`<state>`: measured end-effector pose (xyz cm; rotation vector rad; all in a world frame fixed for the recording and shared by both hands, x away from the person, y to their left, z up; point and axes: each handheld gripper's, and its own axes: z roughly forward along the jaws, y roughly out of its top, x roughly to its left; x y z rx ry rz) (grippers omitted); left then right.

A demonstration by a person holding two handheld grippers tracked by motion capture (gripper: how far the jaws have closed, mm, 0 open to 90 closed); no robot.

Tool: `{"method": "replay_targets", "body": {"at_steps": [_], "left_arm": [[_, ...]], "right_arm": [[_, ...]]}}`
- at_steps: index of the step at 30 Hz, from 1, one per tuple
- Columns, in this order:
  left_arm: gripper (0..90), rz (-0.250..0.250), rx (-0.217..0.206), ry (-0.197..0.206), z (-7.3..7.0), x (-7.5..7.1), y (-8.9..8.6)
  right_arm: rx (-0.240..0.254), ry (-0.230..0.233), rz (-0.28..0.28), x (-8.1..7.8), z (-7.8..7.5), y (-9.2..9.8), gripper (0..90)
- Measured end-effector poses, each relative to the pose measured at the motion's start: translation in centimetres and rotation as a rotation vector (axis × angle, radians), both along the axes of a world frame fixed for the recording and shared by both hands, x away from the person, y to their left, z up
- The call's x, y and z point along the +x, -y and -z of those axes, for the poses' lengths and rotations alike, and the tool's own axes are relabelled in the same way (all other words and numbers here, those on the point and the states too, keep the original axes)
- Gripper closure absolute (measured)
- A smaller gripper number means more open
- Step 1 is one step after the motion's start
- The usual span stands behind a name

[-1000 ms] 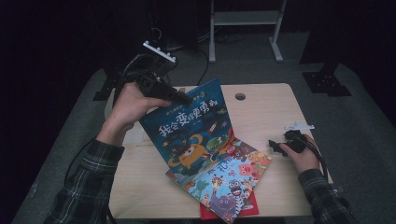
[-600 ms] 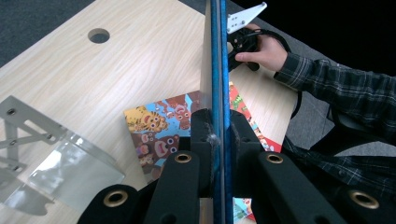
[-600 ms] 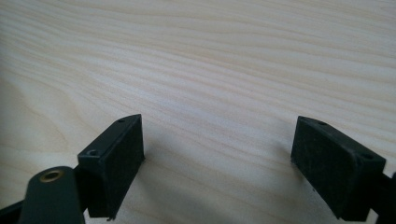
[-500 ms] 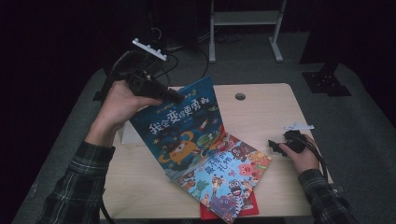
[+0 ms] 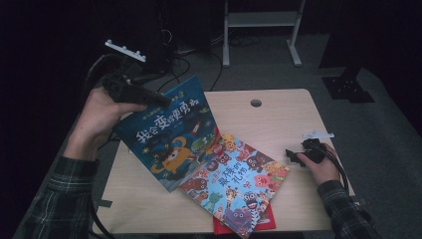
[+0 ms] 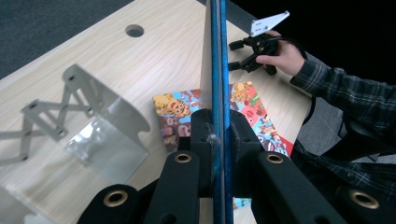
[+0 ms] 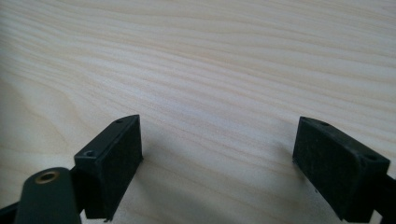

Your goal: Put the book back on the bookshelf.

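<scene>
Clamping the blue book (image 5: 169,132) in the left gripper (image 6: 217,140), tilted above the table (image 5: 278,119), right gripper (image 7: 217,158) jaws apart

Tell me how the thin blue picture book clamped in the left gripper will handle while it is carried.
The blue picture book is probably light: the left gripper lifts it by one edge alone. It looks fairly stiff, since its edge runs straight up from the jaws in the left gripper view. Held at one corner, it may swing or slip if its cover is glossy.
</scene>
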<state>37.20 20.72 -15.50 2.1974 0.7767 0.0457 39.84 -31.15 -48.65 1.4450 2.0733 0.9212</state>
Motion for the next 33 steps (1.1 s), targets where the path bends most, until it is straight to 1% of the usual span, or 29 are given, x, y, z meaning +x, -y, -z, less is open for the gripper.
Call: {"method": "replay_targets", "body": {"at_steps": [1, 2, 3, 5, 6, 8, 9, 11, 12, 13, 14, 16, 17, 19, 20, 21, 22, 23, 25, 26, 27, 28, 29, 30, 31, 32, 33], "left_arm": [[82.8, -0.004, -0.001, 0.001, 0.0, 0.0, -0.4], [82.7, -0.021, -0.005, 0.001, -0.1, -0.2, -1.2], [82.7, -0.021, -0.005, 0.001, -0.1, -0.2, -1.2], [82.8, -0.039, -0.005, 0.001, -0.2, -0.3, -2.1], [82.8, -0.057, -0.004, 0.004, -0.2, -0.5, -3.0], [82.7, -0.081, -0.004, 0.005, -0.2, -0.7, -4.0], [82.7, -0.081, -0.004, 0.005, -0.2, -0.7, -4.0], [82.7, -0.105, -0.003, 0.008, -0.2, -0.9, -5.0], [82.8, -0.129, -0.004, 0.012, -0.2, -1.1, -5.9], [82.7, -0.140, -0.005, 0.012, -0.2, -1.2, -6.4], [82.8, -0.140, -0.005, 0.012, -0.2, -1.2, -6.4], [82.7, -0.161, -0.009, 0.011, 0.0, -1.4, -7.4], [82.7, -0.183, -0.011, 0.009, 0.1, -1.6, -8.3], [82.7, -0.207, -0.012, 0.010, 0.3, -1.8, -9.1], [82.7, -0.207, -0.012, 0.010, 0.3, -1.8, -9.1], [82.7, -0.232, -0.008, 0.010, 0.4, -2.1, -10.1], [82.7, -0.232, -0.008, 0.010, 0.4, -2.1, -10.1], [82.7, -0.243, -0.004, 0.010, 0.5, -2.2, -10.6], [82.7, -0.273, -0.001, 0.009, 0.7, -2.4, -11.7], [82.8, -0.302, 0.004, 0.010, 0.9, -2.6, -12.7], [82.7, -0.319, 0.002, 0.010, 1.0, -2.7, -13.2], [82.8, -0.319, 0.002, 0.010, 1.0, -2.7, -13.2], [82.8, -0.334, 0.008, 0.010, 1.1, -2.7, -13.8], [82.8, -0.354, 0.005, 0.008, 1.2, -2.8, -14.2], [82.7, -0.380, 0.008, 0.006, 1.4, -2.9, -15.3], [82.7, -0.380, 0.008, 0.006, 1.4, -2.9, -15.3], [82.8, -0.414, 0.002, 0.005, 1.6, -2.9, -16.2]], "right_arm": [[0.000, 0.000, 0.000, 0.0, 0.0, 0.0, 13.7], [0.001, -0.002, 0.003, 0.0, 0.0, 0.0, 12.9], [-0.001, -0.002, 0.004, 0.0, 0.0, 0.0, 12.6], [0.000, -0.004, 0.006, 0.0, 0.0, 0.0, 12.4], [0.000, -0.004, 0.007, 0.0, 0.0, 0.0, 12.4], [0.000, -0.004, 0.006, 0.0, 0.0, 0.0, 12.4], [0.000, -0.004, 0.007, 0.0, 0.0, 0.0, 12.4], [0.000, -0.004, 0.007, 0.0, 0.0, 0.0, 12.4], [0.000, -0.004, 0.007, 0.0, 0.0, 0.0, 12.4], [0.000, -0.004, 0.007, 0.0, 0.0, 0.0, 12.4], [0.000, -0.004, 0.007, 0.0, 0.0, 0.0, 12.4], [0.000, -0.004, 0.007, 0.0, 0.0, 0.0, 12.4], [0.000, -0.004, 0.007, 0.0, 0.0, 0.0, 12.4], [0.000, -0.004, 0.009, 0.0, 0.0, 0.0, 12.4], [0.000, -0.004, 0.009, 0.0, 0.0, 0.0, 12.4], [0.000, -0.004, 0.009, 0.0, 0.0, 0.0, 12.4], [0.000, -0.004, 0.009, 0.0, 0.0, 0.0, 12.3], [0.000, -0.004, 0.009, 0.0, 0.0, 0.0, 12.3], [0.000, -0.004, 0.009, 0.0, 0.0, 0.0, 12.3], [0.000, -0.004, 0.009, 0.0, 0.0, 0.0, 12.4], [0.000, -0.004, 0.010, 0.0, 0.0, 0.0, 12.3], [0.000, -0.003, 0.009, 0.0, 0.0, 0.0, 12.3], [0.000, -0.003, 0.009, 0.0, 0.0, 0.0, 12.3], [0.000, -0.003, 0.010, 0.0, 0.0, 0.0, 12.4], [0.000, -0.003, 0.009, 0.0, 0.0, 0.0, 12.4], [0.000, -0.003, 0.010, 0.0, 0.0, 0.0, 12.4], [0.000, -0.003, 0.010, 0.0, 0.0, 0.0, 12.3]]}}
